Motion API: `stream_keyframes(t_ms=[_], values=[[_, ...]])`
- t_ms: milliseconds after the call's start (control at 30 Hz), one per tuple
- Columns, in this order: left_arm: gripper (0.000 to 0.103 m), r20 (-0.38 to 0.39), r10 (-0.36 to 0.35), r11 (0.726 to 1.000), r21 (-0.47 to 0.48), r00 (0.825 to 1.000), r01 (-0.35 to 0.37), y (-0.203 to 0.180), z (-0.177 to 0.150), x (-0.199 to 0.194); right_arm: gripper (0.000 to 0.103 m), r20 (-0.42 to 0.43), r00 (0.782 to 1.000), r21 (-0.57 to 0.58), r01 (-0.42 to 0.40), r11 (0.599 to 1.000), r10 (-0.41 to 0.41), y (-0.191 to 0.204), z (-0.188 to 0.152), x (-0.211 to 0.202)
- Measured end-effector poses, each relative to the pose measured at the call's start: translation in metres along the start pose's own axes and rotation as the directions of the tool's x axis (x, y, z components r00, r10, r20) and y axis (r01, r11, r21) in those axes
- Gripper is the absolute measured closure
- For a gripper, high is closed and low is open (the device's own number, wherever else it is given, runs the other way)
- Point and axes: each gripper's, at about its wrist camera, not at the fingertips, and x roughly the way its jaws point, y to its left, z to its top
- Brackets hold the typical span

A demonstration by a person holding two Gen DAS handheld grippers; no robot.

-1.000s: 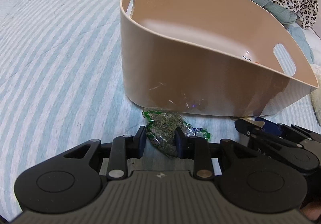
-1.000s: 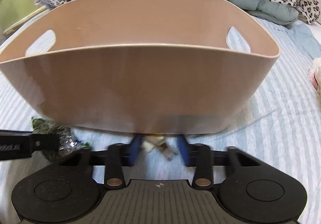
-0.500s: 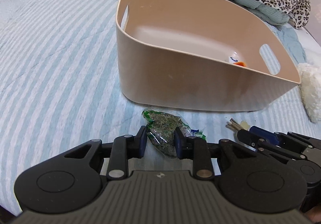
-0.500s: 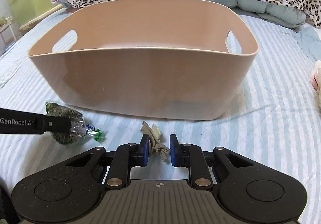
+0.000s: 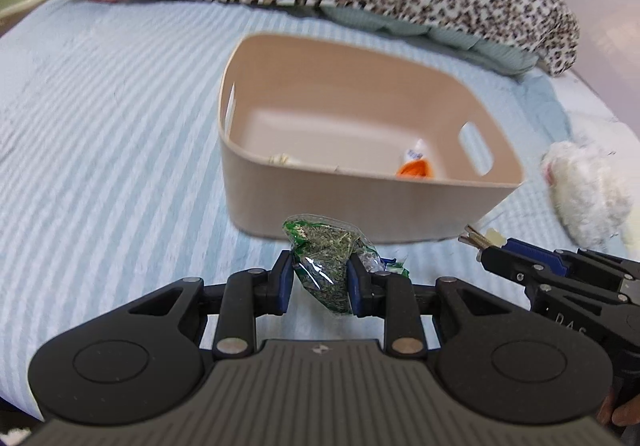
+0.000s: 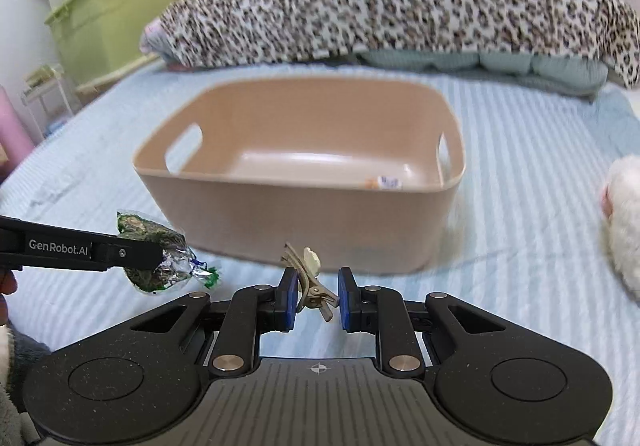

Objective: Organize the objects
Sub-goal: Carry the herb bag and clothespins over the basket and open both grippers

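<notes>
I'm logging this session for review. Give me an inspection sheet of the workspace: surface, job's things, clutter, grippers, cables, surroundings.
Surface: bed with a blue-and-white striped sheet.
Job's things: beige bin with handle cut-outs, holding an orange-capped tube and a small pale item near its front wall; herb packet; hair clip.
Clutter: white fluffy item to the right of the bin.
Grippers: left gripper shut on the packet; right gripper holds the clip between its pads.
Cables: nothing seen.
Surroundings: leopard-print blanket over teal bedding at the head of the bed; green storage box beyond the bed's left side.
</notes>
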Motion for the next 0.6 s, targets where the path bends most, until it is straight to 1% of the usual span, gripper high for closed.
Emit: stream_keyframes(t_ms=[133,300,433,600], values=[[0.074,0.047,-0.018,1.000,0.015,0.999,0.018,-0.007,0.011,-0.020,0.084,0.068,0.998,0.000,-0.016,1.000,0.016,-0.005,0.015,-0.022],[0.074,0.114,-0.026,0.999,0.041,0.993,0.022,-0.018,0.031,-0.034,0.084,0.143,0.989,-0.007,-0.019,1.000,0.020,-0.008,0.042,-0.032],[0.074,0.135,0.001,0.999,0.041,0.991,-0.007,-0.022,0.051,-0.026,0.084,0.178,0.984,-0.008,-0.005,1.000,0.006,-0.012,0.063,-0.029],[0.073,0.138,0.040,0.998,0.052,0.990,-0.048,-0.022,0.076,-0.005,0.084,0.188,0.982,0.004,0.005,1.000,-0.006,-0.016,0.083,-0.014]])
